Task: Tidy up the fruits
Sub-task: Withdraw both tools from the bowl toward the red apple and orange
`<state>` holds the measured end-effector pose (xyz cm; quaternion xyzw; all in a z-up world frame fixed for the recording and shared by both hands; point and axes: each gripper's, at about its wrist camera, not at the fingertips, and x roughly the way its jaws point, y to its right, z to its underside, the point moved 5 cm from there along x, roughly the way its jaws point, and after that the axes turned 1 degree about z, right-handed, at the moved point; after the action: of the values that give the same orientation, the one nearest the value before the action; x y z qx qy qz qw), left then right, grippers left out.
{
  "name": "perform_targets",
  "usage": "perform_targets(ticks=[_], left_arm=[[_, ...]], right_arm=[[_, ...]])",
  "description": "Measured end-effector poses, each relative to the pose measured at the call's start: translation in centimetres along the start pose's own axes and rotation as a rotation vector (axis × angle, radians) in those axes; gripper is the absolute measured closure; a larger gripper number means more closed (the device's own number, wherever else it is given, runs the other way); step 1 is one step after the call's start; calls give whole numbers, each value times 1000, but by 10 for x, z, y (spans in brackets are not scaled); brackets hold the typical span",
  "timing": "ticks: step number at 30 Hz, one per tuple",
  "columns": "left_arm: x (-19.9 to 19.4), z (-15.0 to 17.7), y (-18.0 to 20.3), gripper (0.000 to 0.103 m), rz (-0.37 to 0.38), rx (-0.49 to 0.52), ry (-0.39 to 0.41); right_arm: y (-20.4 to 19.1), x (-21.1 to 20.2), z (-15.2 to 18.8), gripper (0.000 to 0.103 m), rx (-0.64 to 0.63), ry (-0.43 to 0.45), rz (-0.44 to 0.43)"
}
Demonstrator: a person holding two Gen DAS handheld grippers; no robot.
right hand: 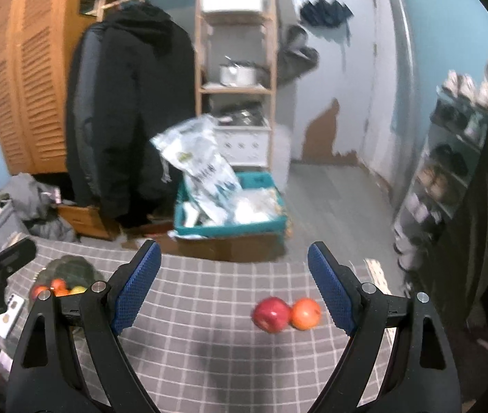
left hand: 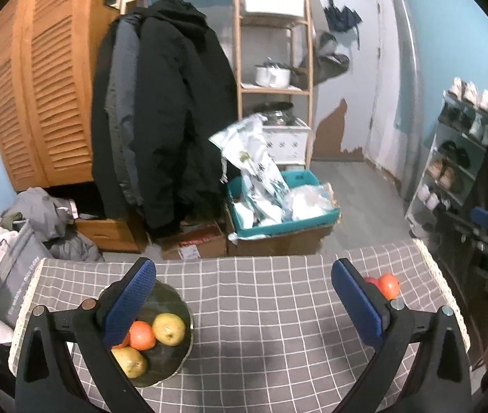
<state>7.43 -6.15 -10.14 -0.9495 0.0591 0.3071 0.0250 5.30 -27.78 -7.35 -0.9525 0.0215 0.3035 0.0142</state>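
A dark glass bowl [left hand: 175, 304] sits at the left of the grey checked tablecloth [left hand: 261, 309]. It holds a yellow-green pear [left hand: 169, 328], an orange [left hand: 141, 335] and another pear [left hand: 129, 361]. My left gripper [left hand: 240, 303] is open and empty, its left finger over the bowl. A red apple [right hand: 271, 314] and an orange [right hand: 305, 313] lie touching on the cloth at the right; the orange also shows in the left wrist view [left hand: 389, 285]. My right gripper [right hand: 231, 292] is open and empty, just above and short of them. The bowl shows far left in the right wrist view [right hand: 68, 268].
The table's far edge [left hand: 244, 258] drops to the floor, with cardboard boxes and a teal bin [left hand: 278, 220] beyond. A white phone [right hand: 8, 316] lies on the cloth near the bowl. A shoe rack [left hand: 450, 158] stands at the right. Clothes pile at the left.
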Motion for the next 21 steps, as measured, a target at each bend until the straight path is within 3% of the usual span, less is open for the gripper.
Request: perform_targets(ticks=[7,14,21], left_arm=[[38,12,32,0,4,52,-78],[79,25,58,0,-2,92,-154],[123,43,77,0,36,87,-257]], right_arm=[[51,36,12,17,97,-104,24],[68,76,31,17,95,-216,34],[89,135,65,17,89,-385,34]])
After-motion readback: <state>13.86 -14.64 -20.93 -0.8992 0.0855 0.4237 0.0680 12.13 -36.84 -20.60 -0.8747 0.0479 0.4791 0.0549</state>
